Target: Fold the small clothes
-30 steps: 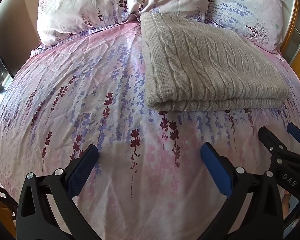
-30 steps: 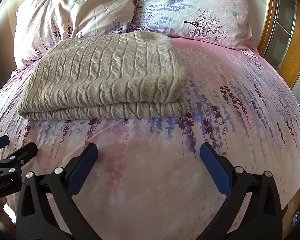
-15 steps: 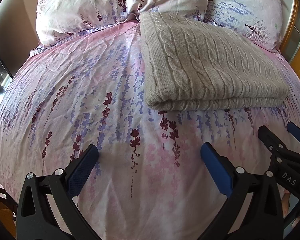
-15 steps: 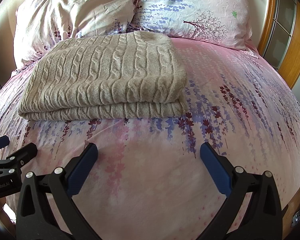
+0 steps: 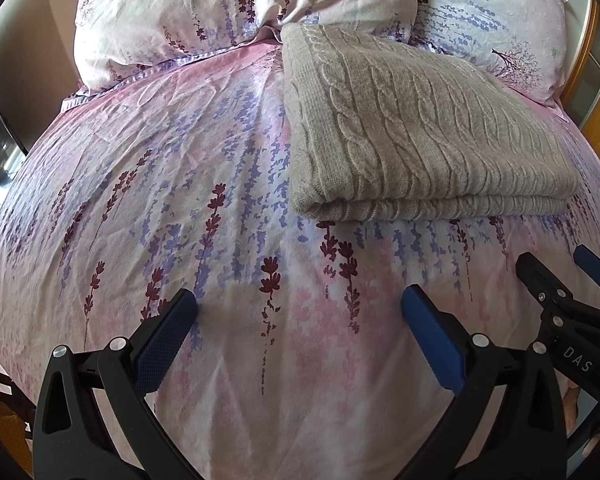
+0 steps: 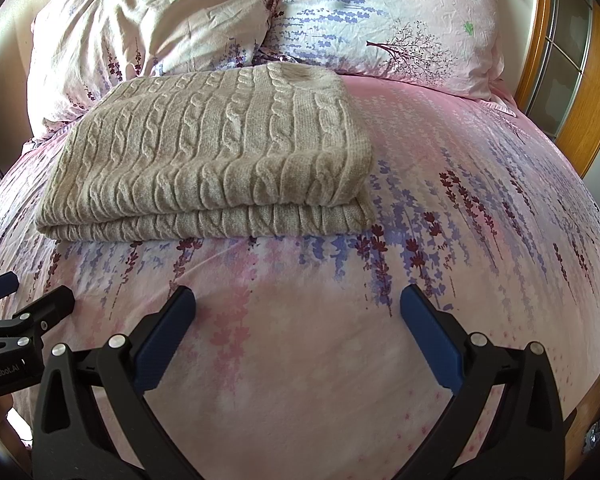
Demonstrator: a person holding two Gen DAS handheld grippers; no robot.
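Note:
A beige cable-knit sweater [image 5: 420, 128] lies folded into a neat rectangle on the bed, its near edge showing two stacked layers; it also shows in the right wrist view [image 6: 212, 160]. My left gripper [image 5: 298, 300] is open and empty, held over the bedsheet in front of the sweater's left corner. My right gripper [image 6: 298, 300] is open and empty, held over the sheet in front of the sweater's right corner. Each gripper appears at the edge of the other's view, the right one [image 5: 560, 280] and the left one [image 6: 24, 300].
The bed is covered by a pink floral sheet [image 5: 160, 200]. Two floral pillows [image 6: 152, 28] [image 6: 388, 16] lean at the head behind the sweater. A wooden frame with glass panels [image 6: 568, 60] stands at the right.
The left wrist view has shifted very slightly. The sweater lies still, and both grippers stay open.

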